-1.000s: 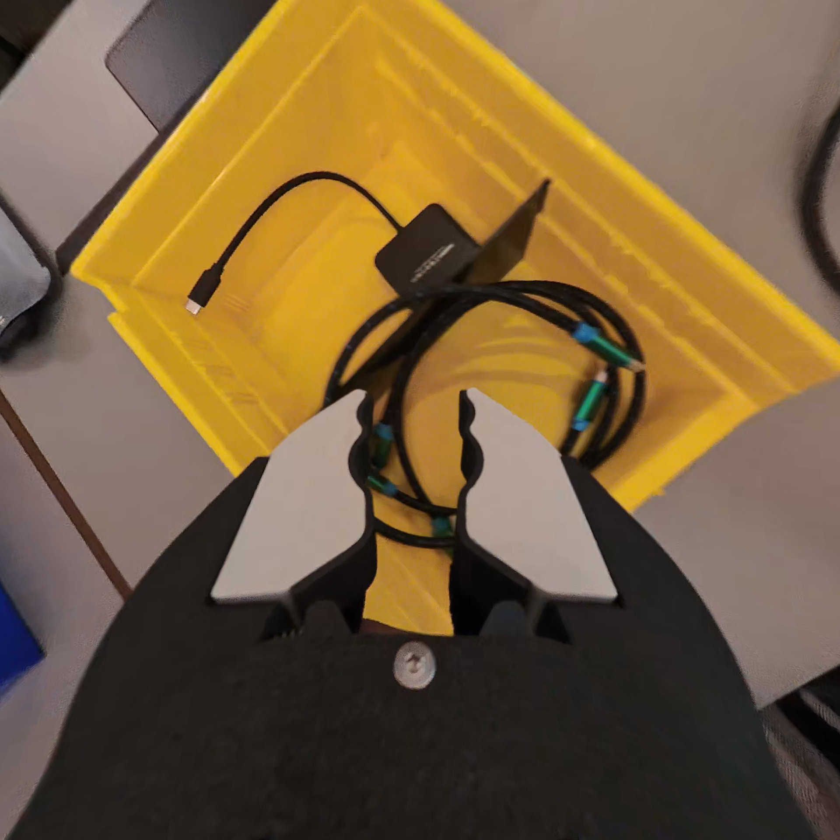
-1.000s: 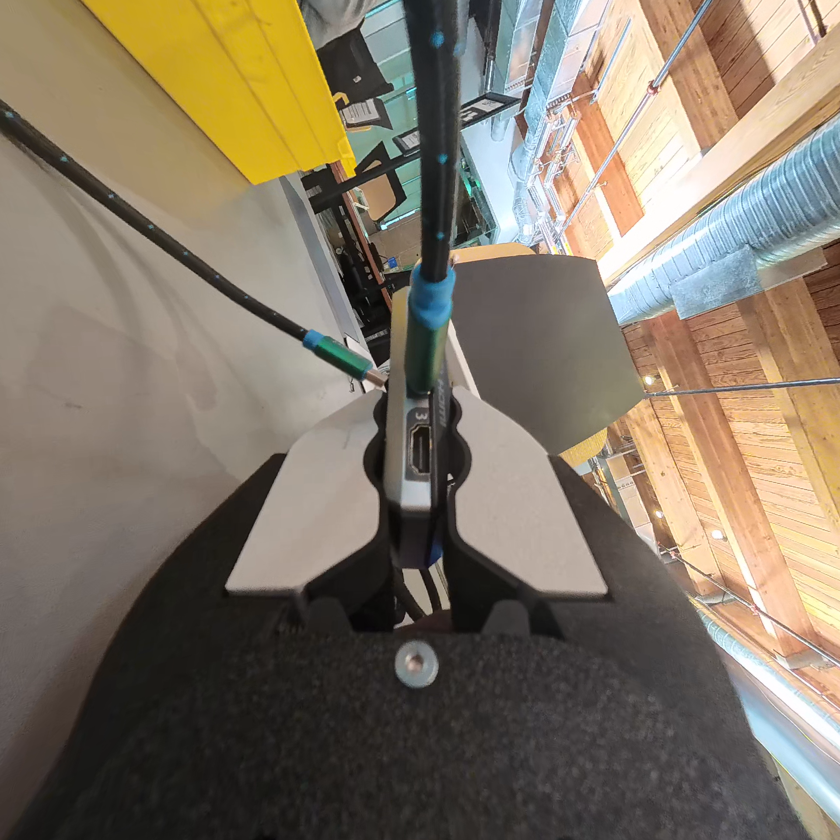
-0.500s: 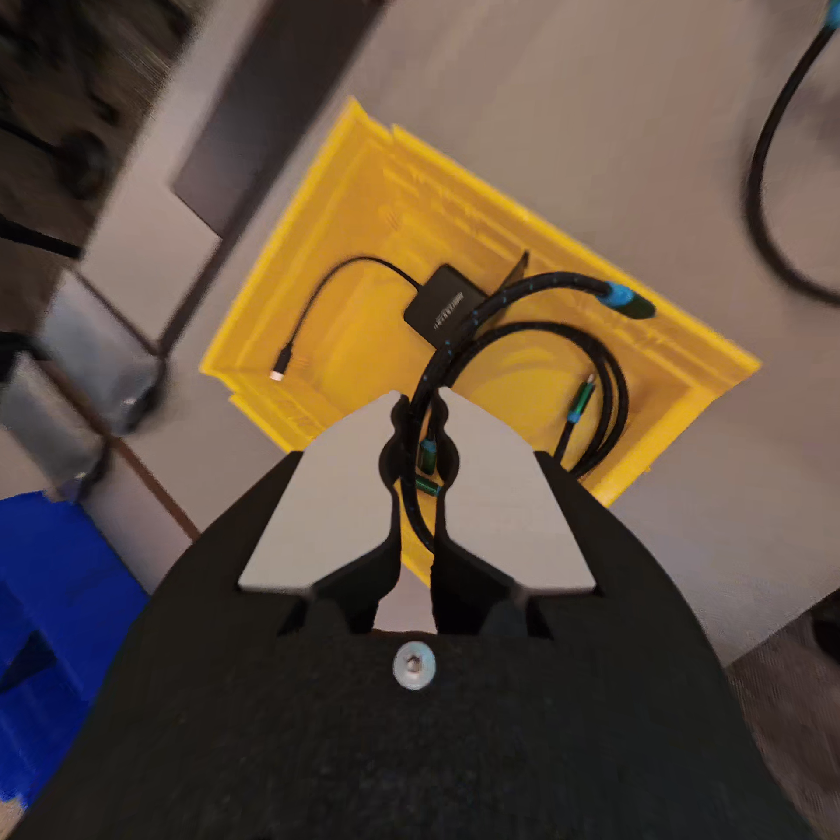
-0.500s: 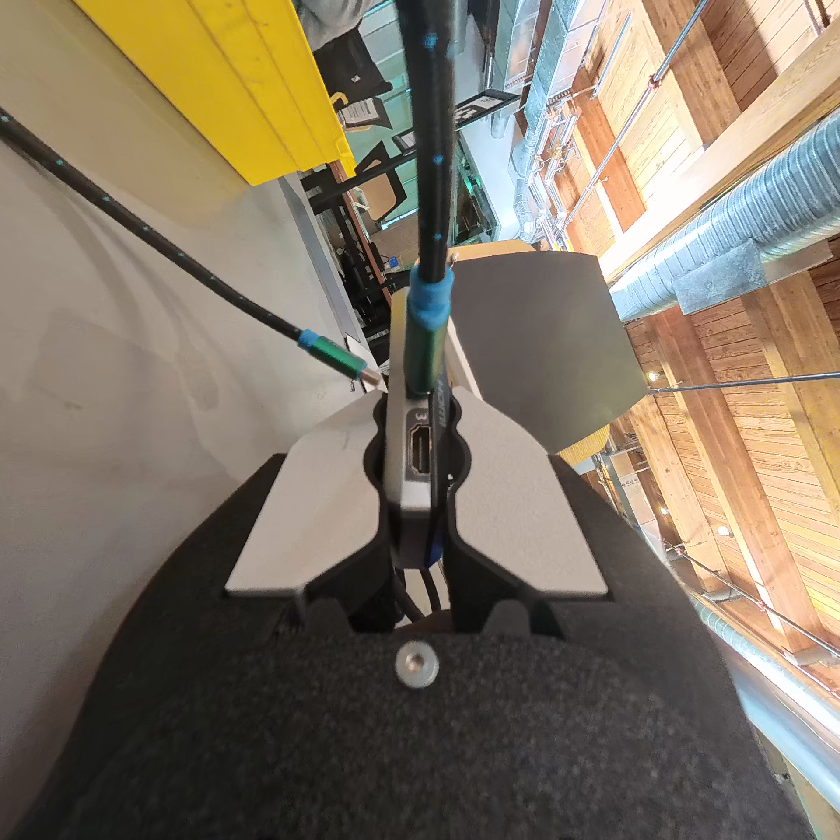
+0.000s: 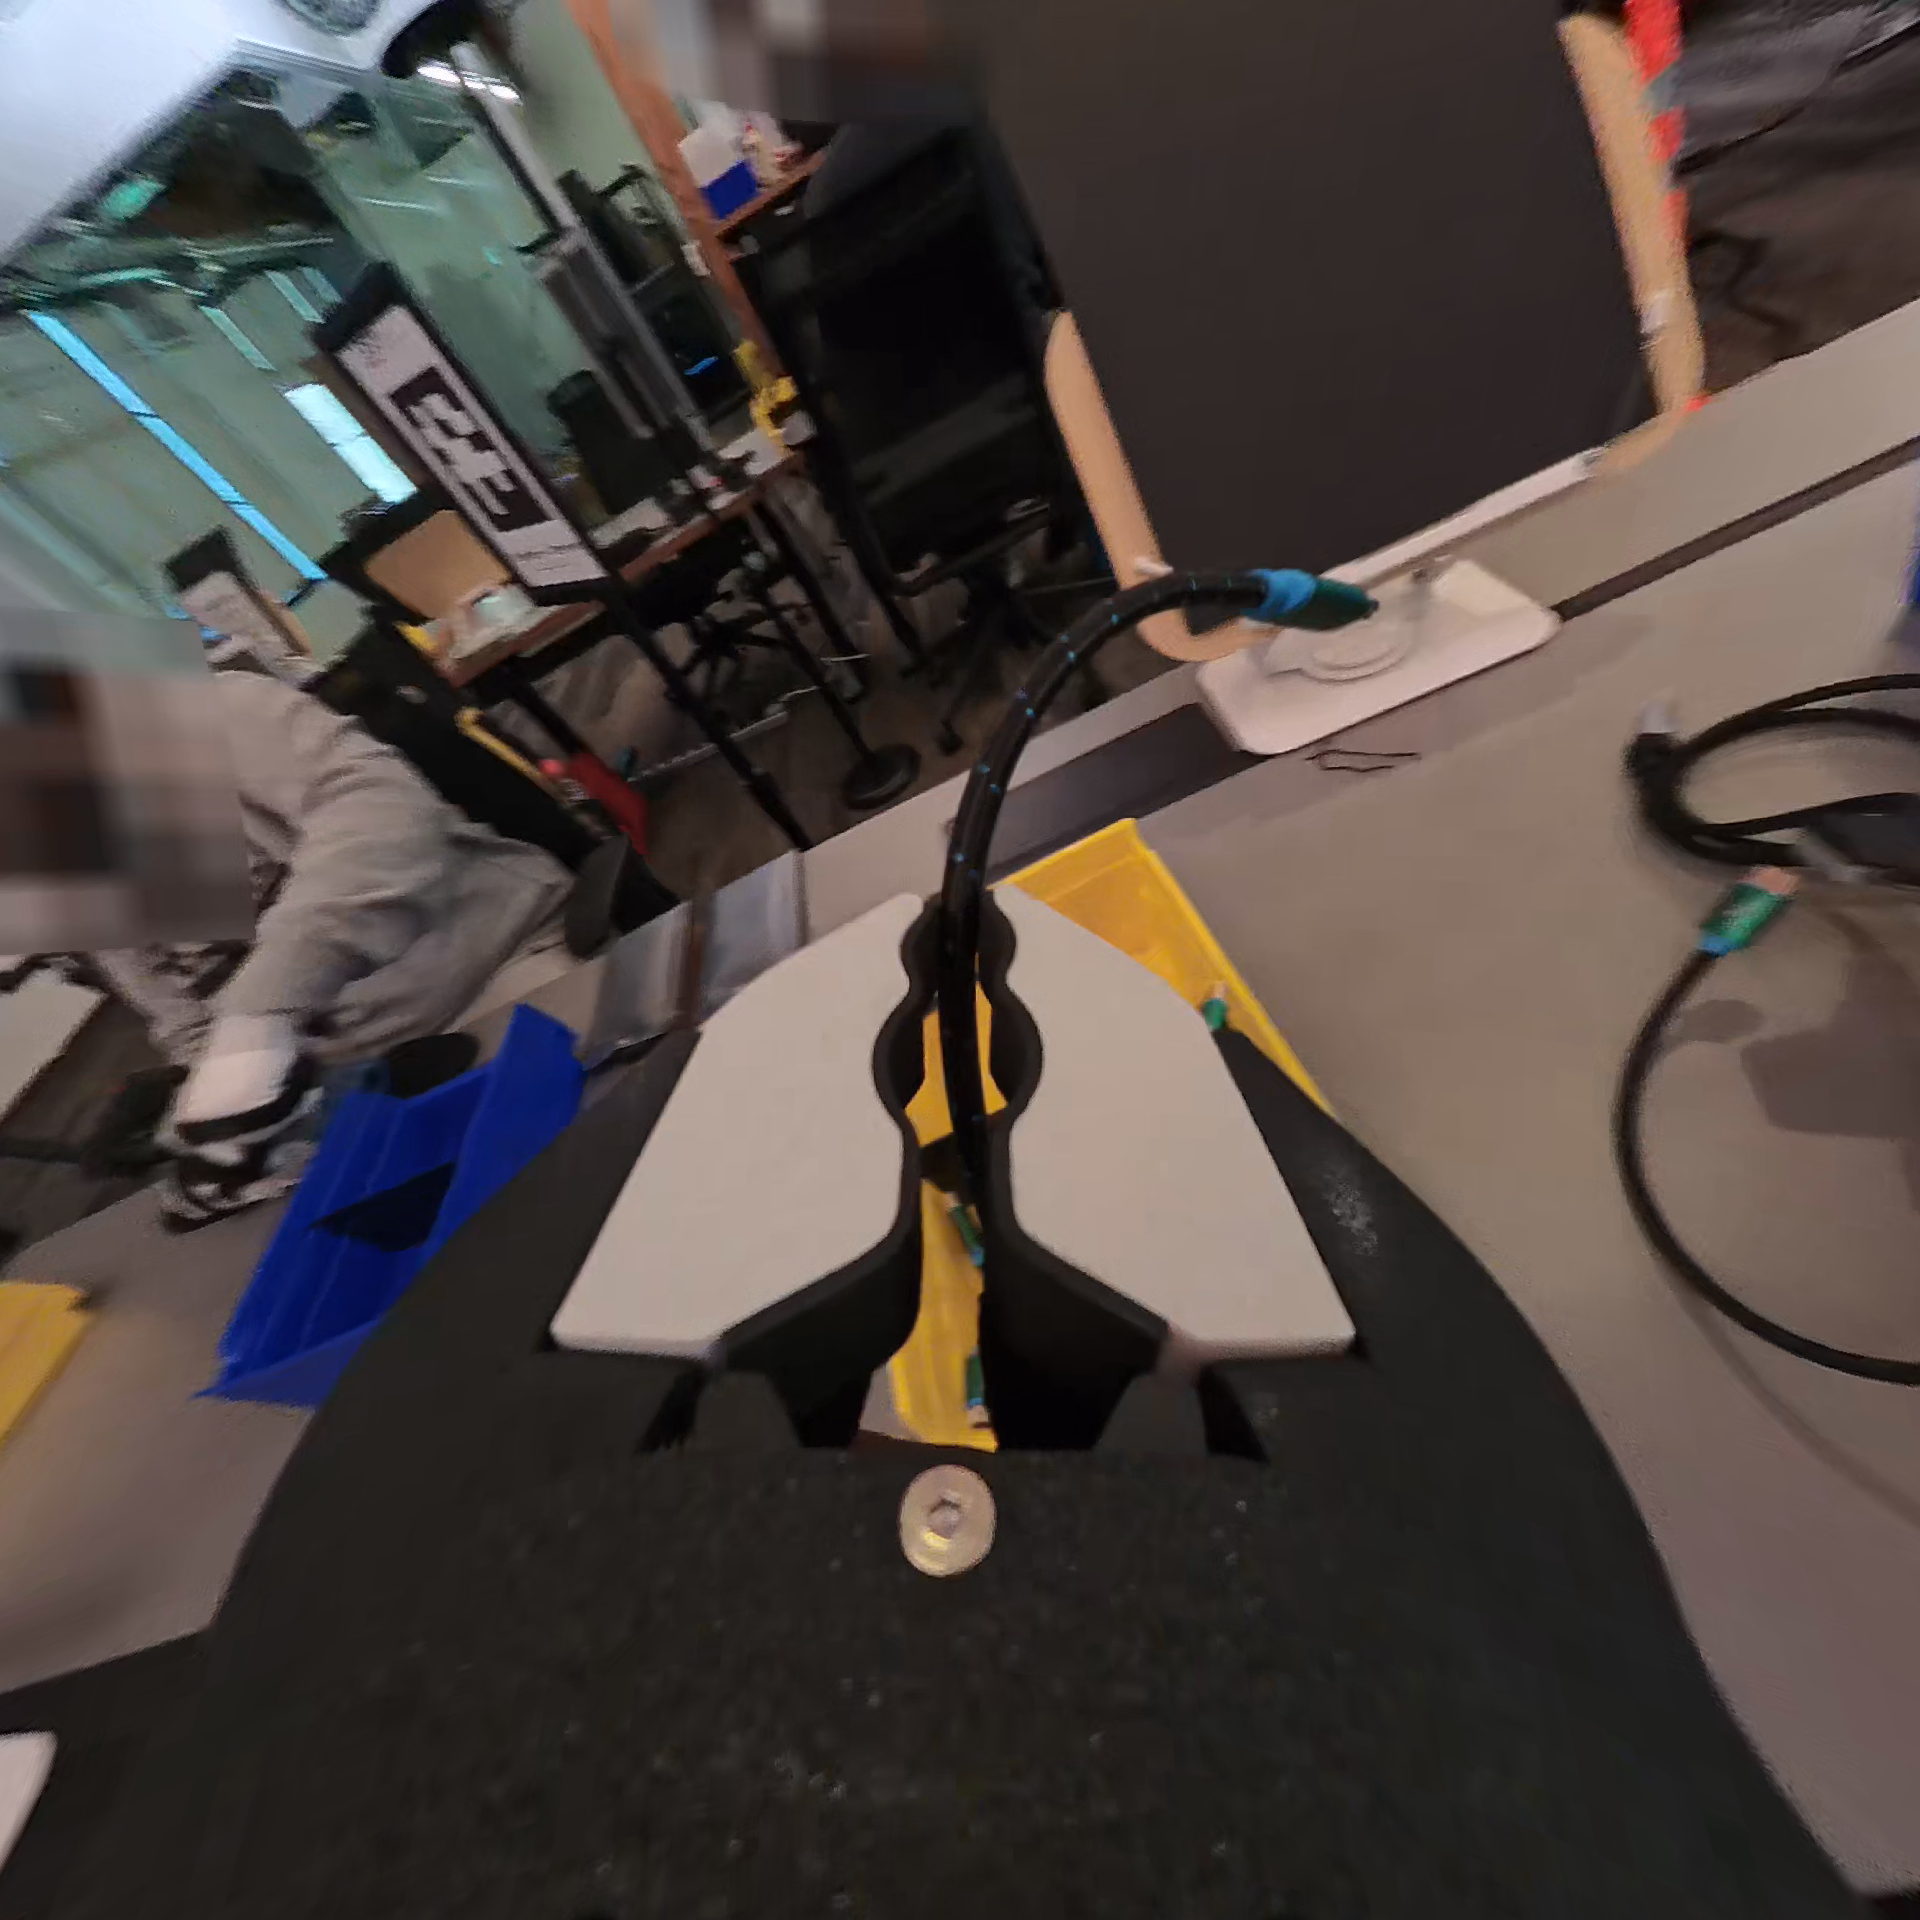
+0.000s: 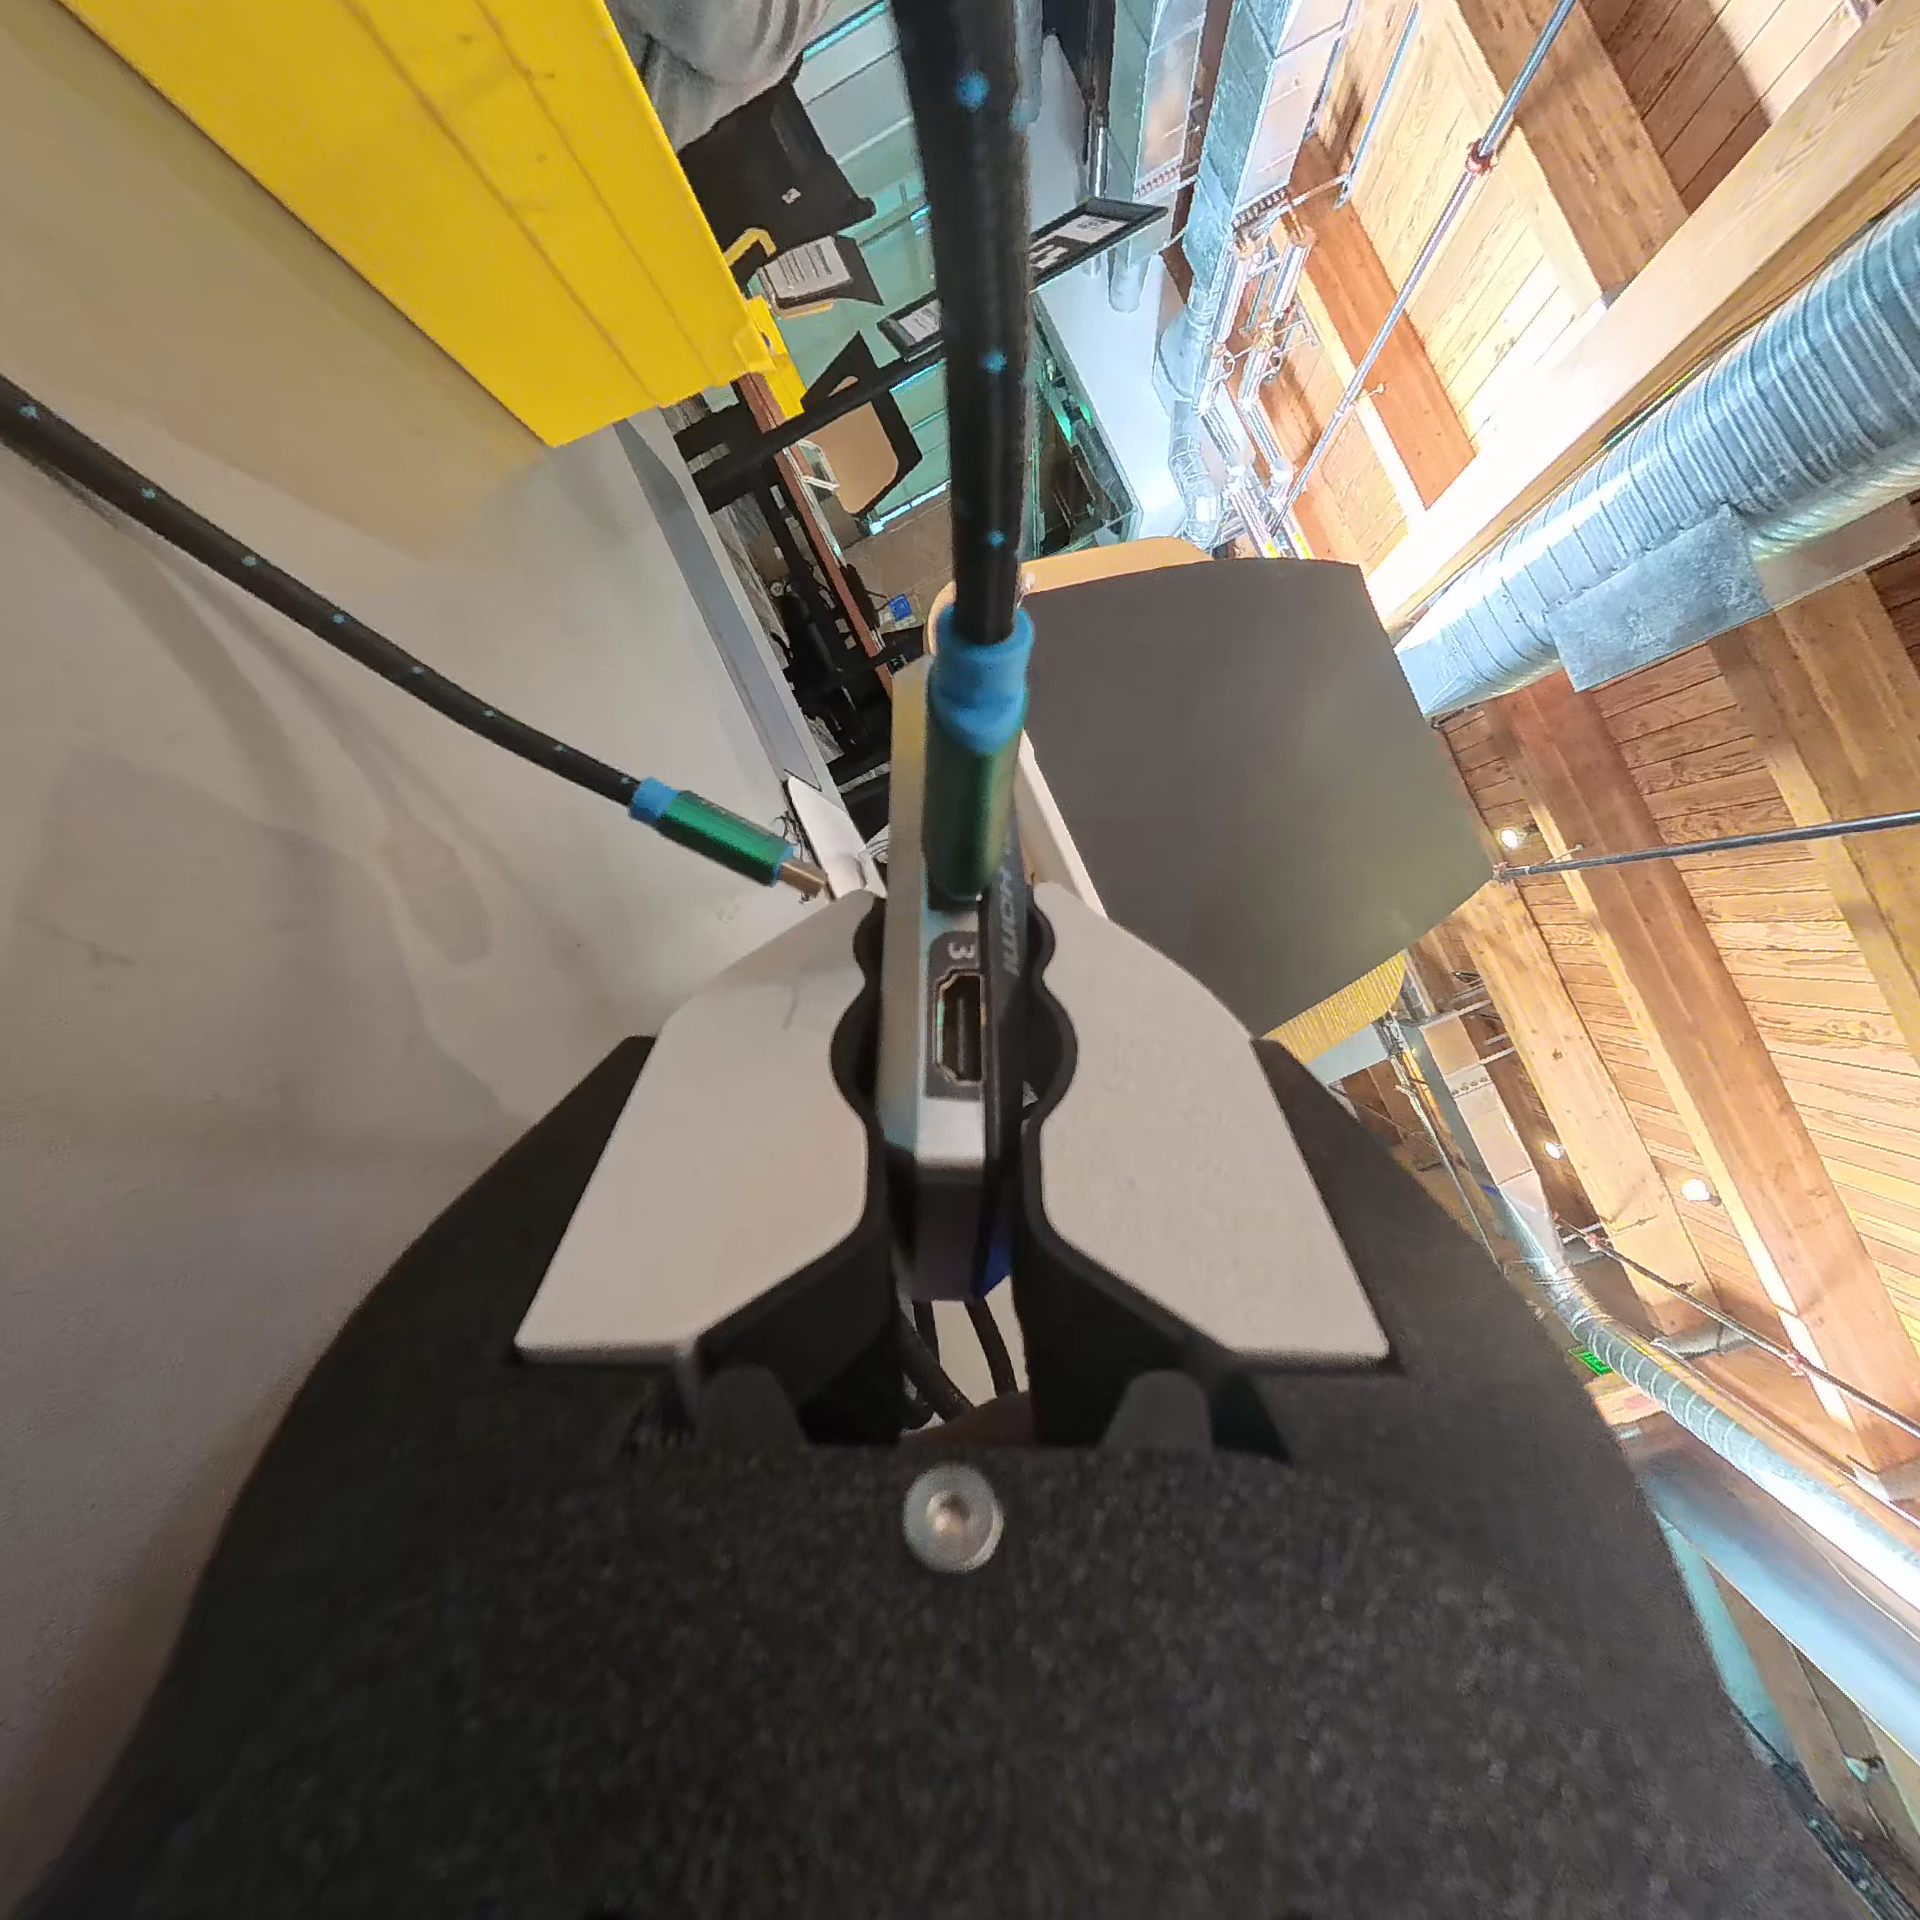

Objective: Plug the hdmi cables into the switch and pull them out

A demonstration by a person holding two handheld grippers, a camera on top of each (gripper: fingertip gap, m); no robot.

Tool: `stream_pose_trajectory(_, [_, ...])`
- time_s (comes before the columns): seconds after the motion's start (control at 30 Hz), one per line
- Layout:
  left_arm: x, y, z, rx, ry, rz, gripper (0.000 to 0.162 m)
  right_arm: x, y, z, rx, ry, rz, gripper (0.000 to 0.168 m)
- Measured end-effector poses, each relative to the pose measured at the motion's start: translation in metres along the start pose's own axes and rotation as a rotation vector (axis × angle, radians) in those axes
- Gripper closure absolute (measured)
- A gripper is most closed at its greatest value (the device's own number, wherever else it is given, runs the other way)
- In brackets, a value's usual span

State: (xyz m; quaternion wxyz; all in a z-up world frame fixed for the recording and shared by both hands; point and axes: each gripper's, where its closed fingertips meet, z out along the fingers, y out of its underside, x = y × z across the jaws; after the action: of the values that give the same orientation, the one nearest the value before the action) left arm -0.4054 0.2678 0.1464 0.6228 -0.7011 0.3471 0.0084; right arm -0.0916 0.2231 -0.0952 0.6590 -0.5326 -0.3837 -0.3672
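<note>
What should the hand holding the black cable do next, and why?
Probably carry the plug toward the switch. The left gripper is shut on the black cable, its plug hanging free, and the right gripper holds the switch with one open port showing.

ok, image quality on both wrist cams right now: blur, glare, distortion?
Left wrist view: motion-blurred background and table, the gripped cable and left gripper fairly sharp, fisheye bending at the edges. Right wrist view: sharp on the switch in the right gripper, bright overexposure on the ceiling at lower right, strong wide-angle curvature.
</note>
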Motion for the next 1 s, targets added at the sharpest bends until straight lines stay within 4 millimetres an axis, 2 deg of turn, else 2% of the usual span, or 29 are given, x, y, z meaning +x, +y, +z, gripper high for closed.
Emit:
stream_pose_trajectory(0.1, [-0.024,0.004,0.019,-0.058,-0.096,0.107,0.156,-0.001,0.0,0.0,0.001,-0.001,-0.007,0.146])
stream_pose_trajectory(0.17, [-0.026,0.016,0.041,-0.13,-0.094,0.267,0.156,-0.001,0.0,0.0,-0.001,-0.002,-0.005,0.146])
stream_pose_trajectory(0.27, [-0.016,0.054,0.075,-0.283,-0.02,0.556,0.156,-0.001,0.001,-0.001,-0.003,-0.004,-0.004,0.146])
stream_pose_trajectory(0.37, [-0.012,0.099,0.099,-0.431,0.088,0.707,0.156,-0.002,0.001,-0.001,-0.005,-0.006,-0.007,0.146])
stream_pose_trajectory(0.47, [-0.006,0.14,0.105,-0.587,0.249,0.786,0.156,-0.002,0.001,-0.001,-0.008,-0.007,-0.007,0.146])
stream_pose_trajectory(0.53, [-0.005,0.149,0.098,-0.675,0.339,0.78,0.156,-0.002,0.002,-0.001,-0.011,-0.01,-0.009,0.146])
stream_pose_trajectory(0.6, [-0.012,0.133,0.093,-0.67,0.34,0.74,0.156,-0.002,0.003,-0.002,-0.012,-0.011,-0.011,0.146])
stream_pose_trajectory(0.67, [-0.023,0.1,0.089,-0.584,0.269,0.661,0.156,-0.002,0.004,-0.002,-0.013,-0.01,-0.011,0.146])
stream_pose_trajectory(0.73, [-0.021,0.06,0.077,-0.426,0.23,0.525,0.156,-0.001,0.004,-0.002,-0.014,-0.008,-0.006,0.146])
stream_pose_trajectory(0.83, [0.002,0.003,0.043,-0.128,0.152,0.314,0.156,0.0,0.004,-0.002,-0.015,-0.003,-0.004,0.146])
stream_pose_trajectory(0.9, [0.023,-0.022,0.009,0.051,0.116,0.134,0.156,0.003,0.005,-0.002,-0.017,0.01,0.007,0.146])
stream_pose_trajectory(0.93, [0.039,-0.025,-0.007,0.11,0.128,0.045,0.156,0.005,0.005,-0.001,-0.017,0.012,0.016,0.146])
stream_pose_trajectory(1.0, [0.076,-0.011,-0.03,0.157,0.169,-0.111,0.156,0.007,0.008,-0.002,-0.014,0.02,0.011,0.146])
